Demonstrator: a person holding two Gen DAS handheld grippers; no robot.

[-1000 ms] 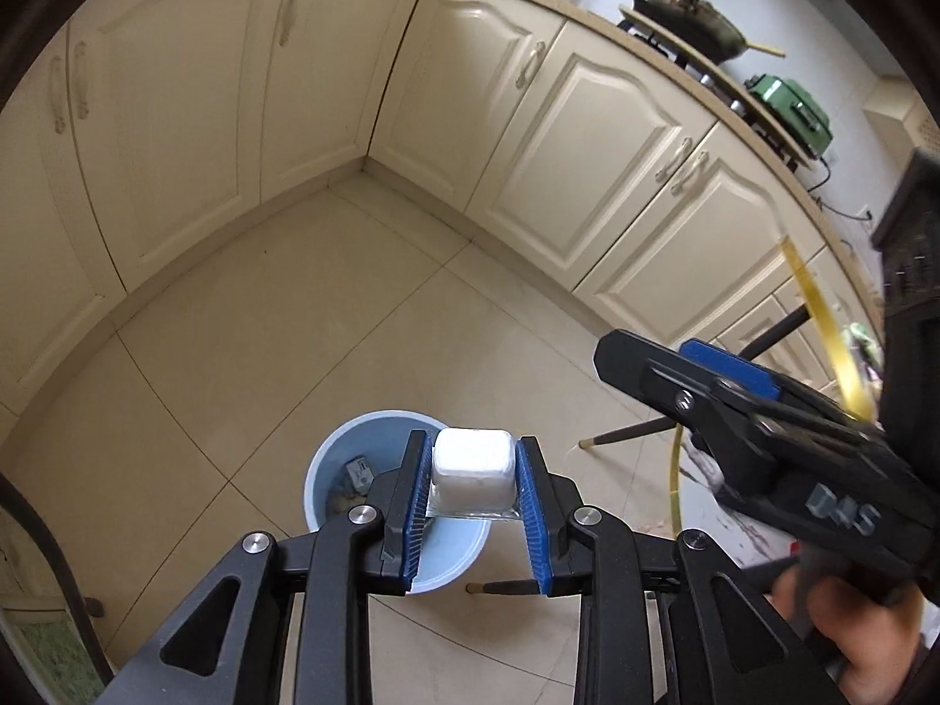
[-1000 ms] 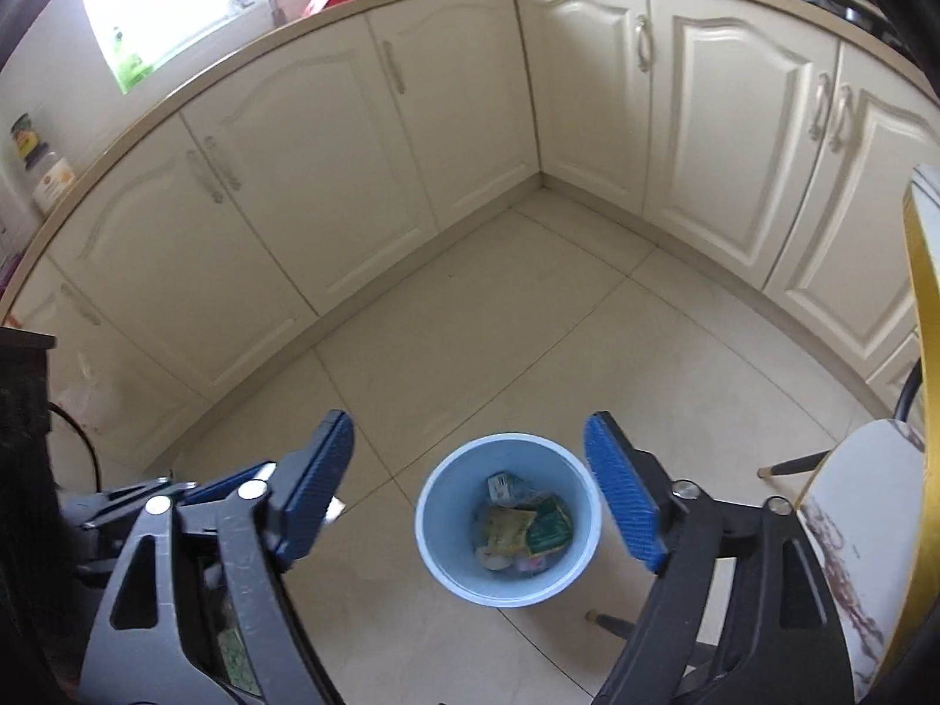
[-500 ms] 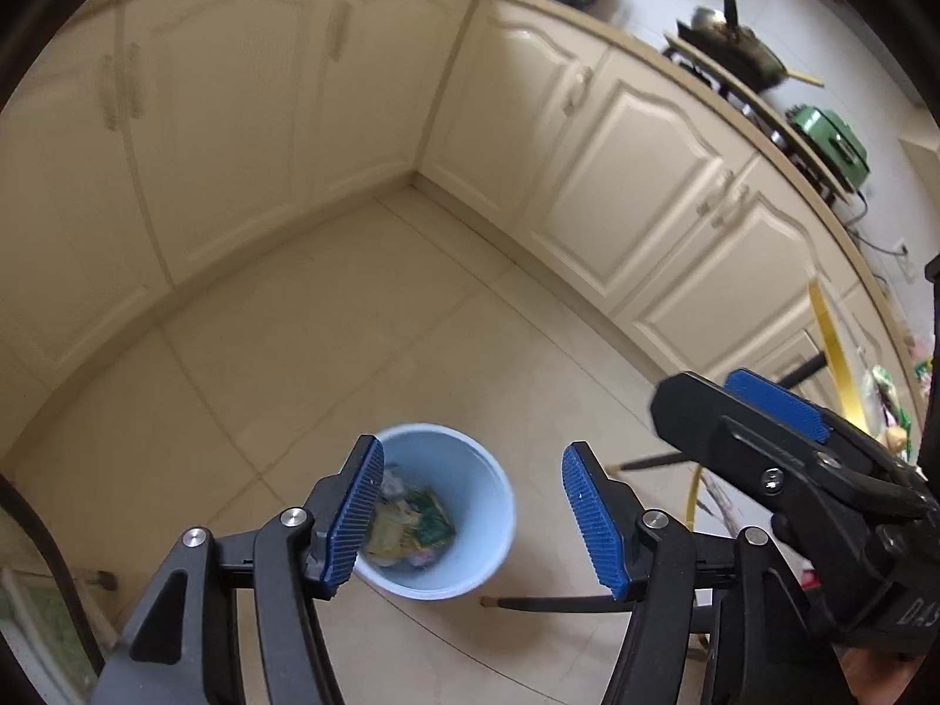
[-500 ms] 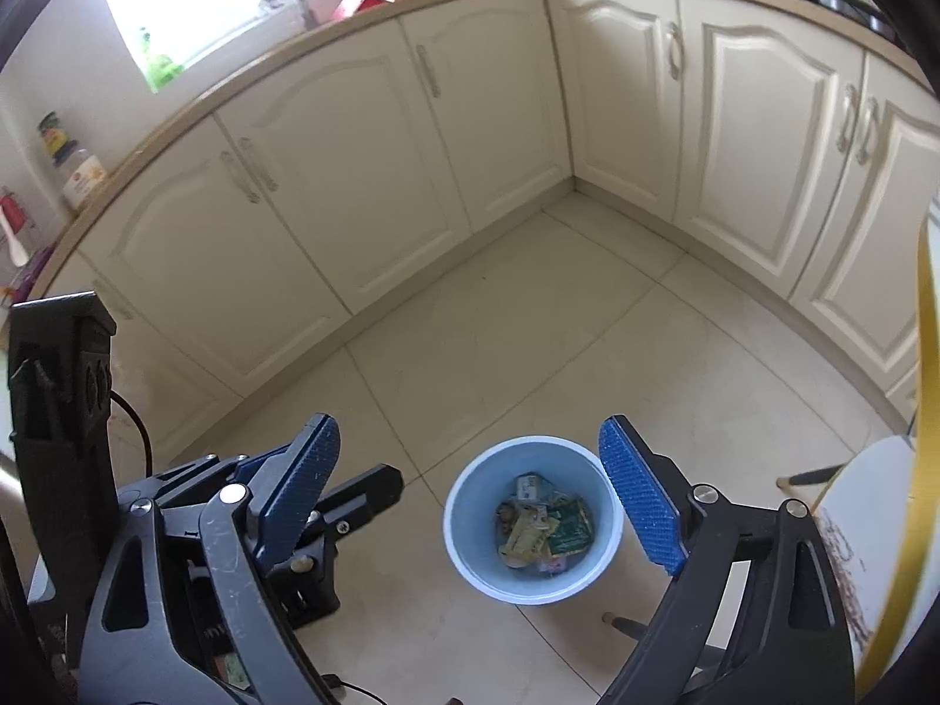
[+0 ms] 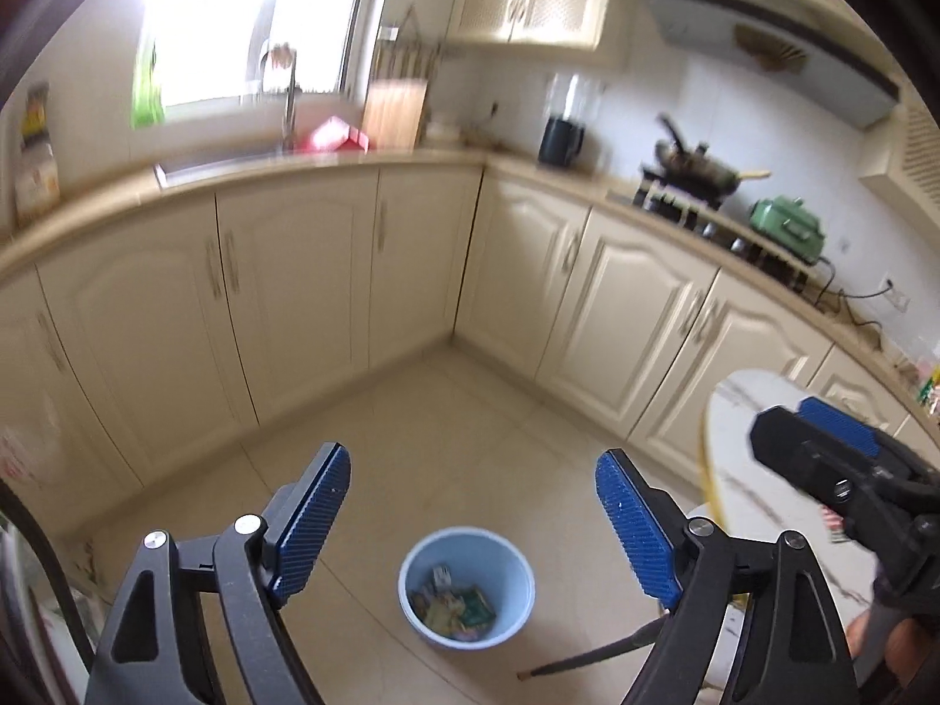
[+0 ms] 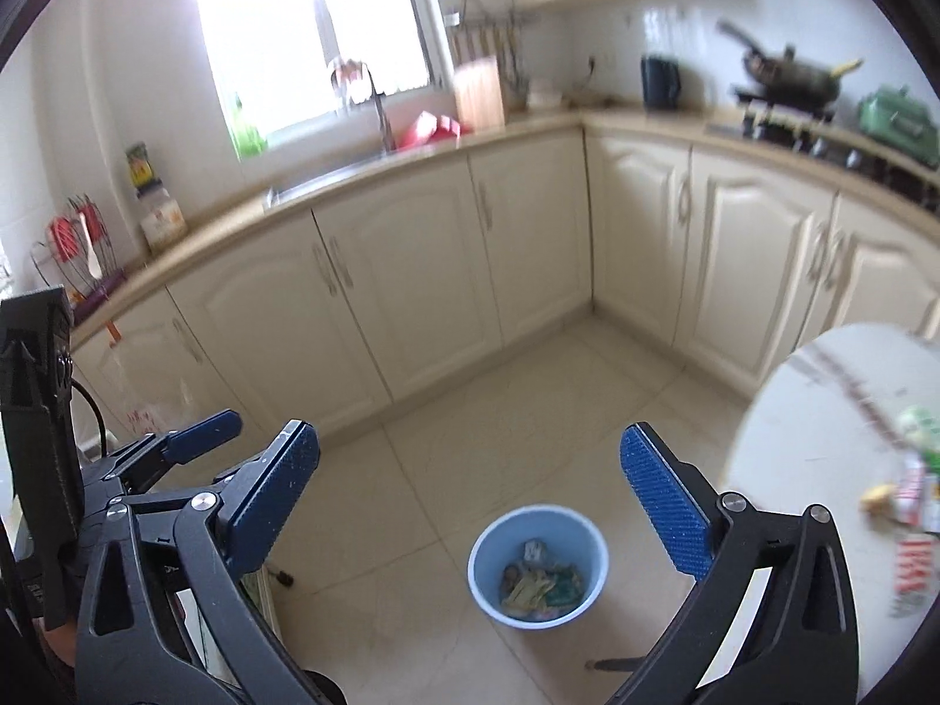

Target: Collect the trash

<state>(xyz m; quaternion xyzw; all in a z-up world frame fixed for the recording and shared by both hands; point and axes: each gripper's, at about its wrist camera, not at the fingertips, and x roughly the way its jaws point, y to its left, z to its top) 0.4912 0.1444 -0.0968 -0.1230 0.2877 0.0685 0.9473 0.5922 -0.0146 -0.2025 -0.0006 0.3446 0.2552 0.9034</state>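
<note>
Beige floor tiles (image 6: 517,411) hold a blue bin (image 6: 537,565); both grippers' jaws gape, released.

Cream cabinets (image 5: 305,294) line the corner; a wok (image 5: 696,167) and green pot (image 5: 787,226) sit on the counter

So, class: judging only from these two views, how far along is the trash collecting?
Done: the blue bin on the floor already holds several wrappers. In hand: nothing; the left tongs and right tongs are both open and empty. Left: blurred packets lie on the round white table.
</note>
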